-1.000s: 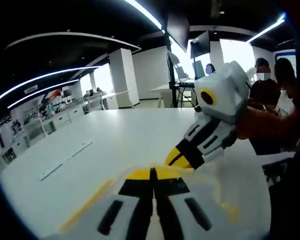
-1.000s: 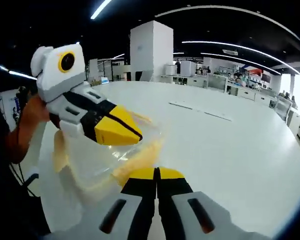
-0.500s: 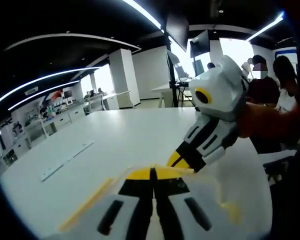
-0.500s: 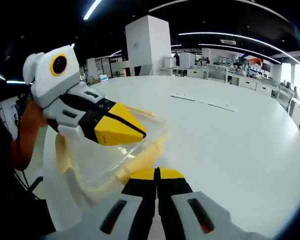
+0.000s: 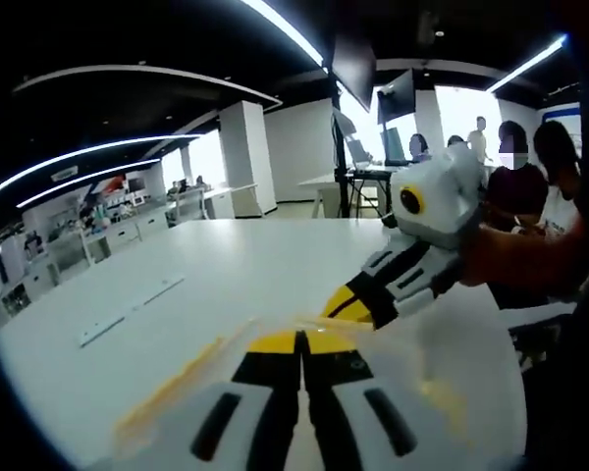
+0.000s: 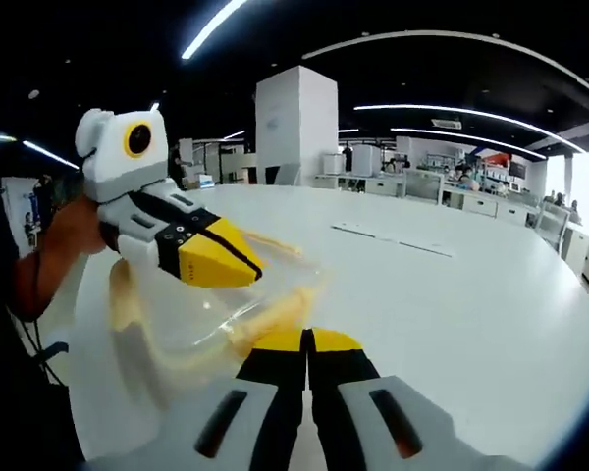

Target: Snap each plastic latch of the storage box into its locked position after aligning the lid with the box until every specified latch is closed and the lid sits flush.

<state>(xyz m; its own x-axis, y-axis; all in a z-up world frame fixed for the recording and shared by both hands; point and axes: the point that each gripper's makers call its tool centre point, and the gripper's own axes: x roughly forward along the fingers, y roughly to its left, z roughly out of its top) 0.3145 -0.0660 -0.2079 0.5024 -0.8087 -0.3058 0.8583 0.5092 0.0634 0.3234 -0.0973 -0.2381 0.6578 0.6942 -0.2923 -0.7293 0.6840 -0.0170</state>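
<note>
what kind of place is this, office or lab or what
Most likely an open-plan office or lab: a big white table, rows of desks with equipment, a white pillar, strip ceiling lights and people at a workstation.

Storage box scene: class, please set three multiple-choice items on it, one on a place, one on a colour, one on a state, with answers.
1. The storage box stands on:
A. a white table
B. a shelf
C. the floor

2. The box's latches are:
A. blue
B. yellow
C. black

3. The right claw is:
A. wide open
B. shut
C. shut on a cup

Answers:
1 A: the white table spreads around the box.
2 B: yellow strips line the clear lid.
3 B: its yellow tips meet at the box's near edge, as do those of the left claw.
</note>
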